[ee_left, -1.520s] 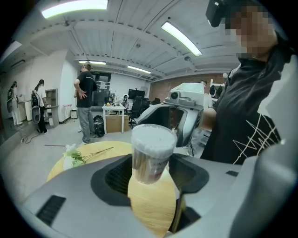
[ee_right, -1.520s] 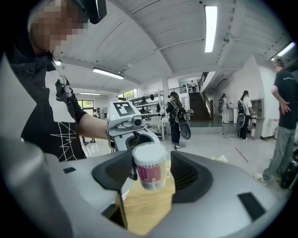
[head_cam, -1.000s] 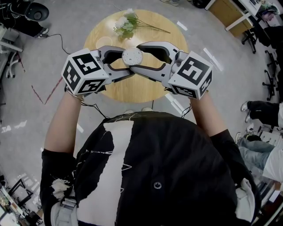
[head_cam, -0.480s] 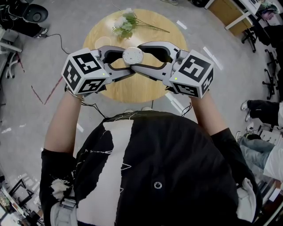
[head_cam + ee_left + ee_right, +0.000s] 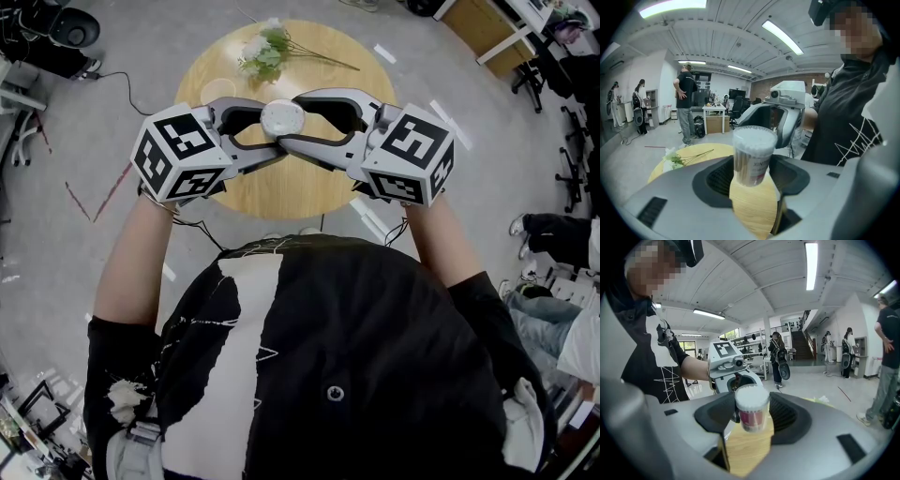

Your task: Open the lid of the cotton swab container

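The cotton swab container (image 5: 282, 116), a clear tube with a white lid and a red label, hangs in the air above the round wooden table (image 5: 281, 192). My left gripper (image 5: 272, 129) comes in from the left and is shut on the tube's body (image 5: 752, 157). My right gripper (image 5: 292, 118) faces it from the right, its jaws shut round the container's top part (image 5: 751, 408) just under the white lid. In the right gripper view the tube leans slightly. The lid sits on the tube.
A spray of white flowers (image 5: 267, 52) lies at the table's far edge, with a small white round thing (image 5: 220, 89) beside it. Grey floor surrounds the table. People stand far off in the room (image 5: 686, 103).
My right gripper has rolled a little, so its marker cube shows a different face angle. The white lid top now looks slightly shifted and oval. The left gripper holds still.
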The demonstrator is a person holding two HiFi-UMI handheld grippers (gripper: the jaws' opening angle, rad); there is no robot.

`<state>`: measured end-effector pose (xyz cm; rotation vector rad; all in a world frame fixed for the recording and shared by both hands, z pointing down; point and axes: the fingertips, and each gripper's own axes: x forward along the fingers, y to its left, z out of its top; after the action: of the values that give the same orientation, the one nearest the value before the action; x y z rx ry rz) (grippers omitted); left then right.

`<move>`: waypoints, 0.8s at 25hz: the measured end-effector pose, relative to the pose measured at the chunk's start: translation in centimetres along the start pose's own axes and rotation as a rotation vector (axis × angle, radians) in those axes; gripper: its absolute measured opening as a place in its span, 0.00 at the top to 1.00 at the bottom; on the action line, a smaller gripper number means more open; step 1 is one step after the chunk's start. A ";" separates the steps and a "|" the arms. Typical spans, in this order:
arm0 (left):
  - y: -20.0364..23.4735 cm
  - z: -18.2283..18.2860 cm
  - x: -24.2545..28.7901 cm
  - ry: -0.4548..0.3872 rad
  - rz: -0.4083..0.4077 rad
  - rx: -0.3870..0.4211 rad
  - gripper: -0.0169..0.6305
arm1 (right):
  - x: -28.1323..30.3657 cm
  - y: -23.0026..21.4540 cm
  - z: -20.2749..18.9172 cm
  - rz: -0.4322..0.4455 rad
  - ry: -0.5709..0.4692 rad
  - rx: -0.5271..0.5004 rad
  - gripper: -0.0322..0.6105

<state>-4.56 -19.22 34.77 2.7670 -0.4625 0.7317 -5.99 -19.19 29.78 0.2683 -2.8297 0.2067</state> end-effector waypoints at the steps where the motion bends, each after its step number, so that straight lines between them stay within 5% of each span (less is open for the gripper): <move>1: 0.0 0.0 0.0 -0.002 0.001 0.001 0.59 | 0.0 0.0 0.0 0.000 -0.001 0.002 0.59; 13: 0.2 0.2 -0.1 -0.021 0.012 0.003 0.59 | 0.0 -0.3 0.1 -0.001 -0.020 0.039 0.59; 18: 0.1 0.3 -0.2 -0.010 0.033 0.031 0.60 | -0.3 -0.2 0.8 0.021 -0.057 0.143 0.59; 20: 0.0 0.1 0.0 -0.014 0.019 0.011 0.60 | -0.2 -0.1 0.6 0.011 -0.030 0.101 0.59</move>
<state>-4.50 -19.24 34.64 2.7835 -0.4891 0.7223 -5.97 -19.37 29.21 0.2792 -2.8552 0.3521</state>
